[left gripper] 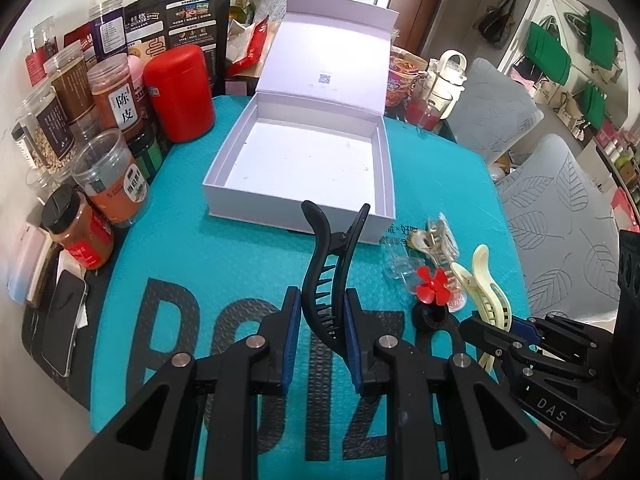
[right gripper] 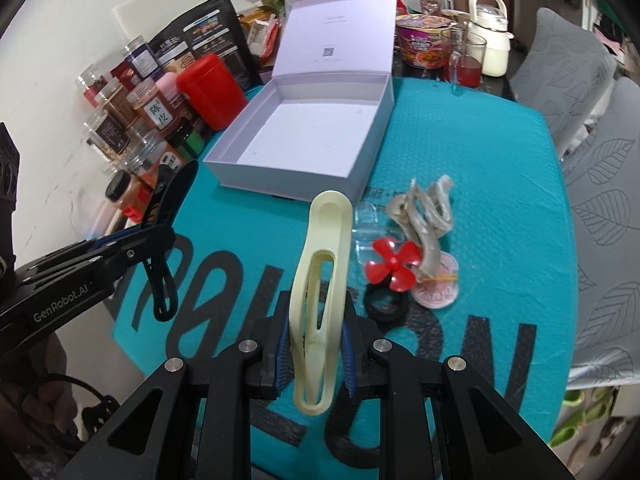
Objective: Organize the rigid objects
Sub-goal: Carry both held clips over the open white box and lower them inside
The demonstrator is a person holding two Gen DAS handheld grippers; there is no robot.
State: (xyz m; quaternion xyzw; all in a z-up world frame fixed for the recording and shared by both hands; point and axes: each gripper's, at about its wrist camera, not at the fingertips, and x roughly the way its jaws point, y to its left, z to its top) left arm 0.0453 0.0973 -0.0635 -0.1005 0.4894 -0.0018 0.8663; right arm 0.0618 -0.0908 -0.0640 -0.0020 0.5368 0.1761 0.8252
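My left gripper (left gripper: 322, 312) is shut on a black hair clip (left gripper: 326, 264), held above the teal mat in front of the open white box (left gripper: 304, 200). My right gripper (right gripper: 314, 336) is shut on a cream hair clip (right gripper: 320, 264), also held up off the mat; it also shows in the left wrist view (left gripper: 488, 284). The box (right gripper: 288, 176) is empty with its lid standing open. On the mat to the right lie a red flower clip on a black ring (right gripper: 394, 264), a clear clip (right gripper: 366, 220) and a pearly grey claw clip (right gripper: 424, 216).
Spice jars (left gripper: 108, 92) and a red canister (left gripper: 180, 92) crowd the left of the box. A phone (left gripper: 60, 316) lies at the left edge. Noodle cup (right gripper: 424, 36), glass and a cream kettle (right gripper: 492, 36) stand behind. Grey chairs (right gripper: 592, 184) stand on the right.
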